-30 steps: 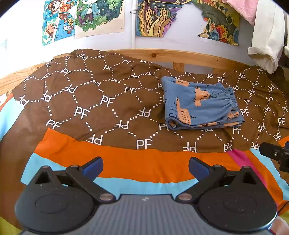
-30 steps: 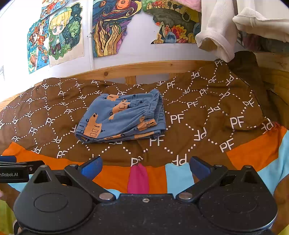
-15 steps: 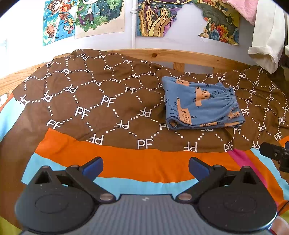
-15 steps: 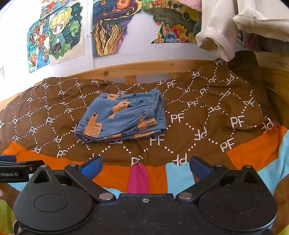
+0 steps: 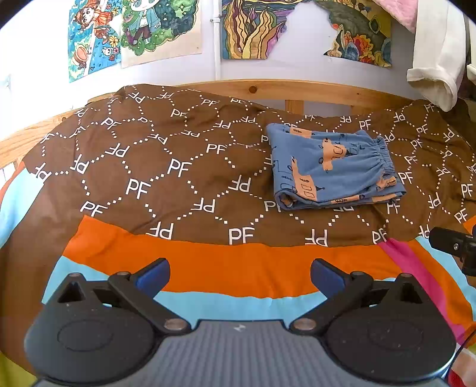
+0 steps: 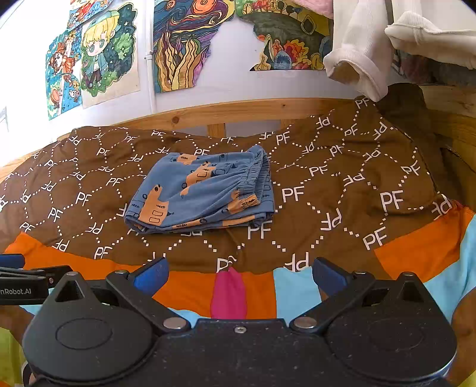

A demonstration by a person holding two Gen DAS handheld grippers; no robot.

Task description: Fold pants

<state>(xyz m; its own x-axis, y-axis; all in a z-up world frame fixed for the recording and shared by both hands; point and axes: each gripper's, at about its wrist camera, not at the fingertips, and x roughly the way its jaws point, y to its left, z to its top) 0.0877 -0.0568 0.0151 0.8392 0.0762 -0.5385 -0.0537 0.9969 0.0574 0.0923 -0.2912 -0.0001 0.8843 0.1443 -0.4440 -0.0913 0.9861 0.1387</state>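
Observation:
Blue pants (image 5: 333, 166) with orange animal prints lie folded into a compact rectangle on the brown PF-patterned bedspread (image 5: 166, 166), waistband to the right. They also show in the right wrist view (image 6: 202, 193). My left gripper (image 5: 239, 272) is open and empty, held low over the orange stripe, well short of the pants. My right gripper (image 6: 238, 272) is open and empty, over the pink and orange patches in front of the pants. The left gripper's tip shows at the left edge of the right wrist view (image 6: 17, 274).
A wooden bed rail (image 5: 297, 92) runs behind the bedspread. Paintings (image 5: 253, 26) hang on the wall. A white garment (image 6: 357, 53) hangs at the upper right. The right gripper's tip (image 5: 455, 244) shows at the right edge of the left wrist view.

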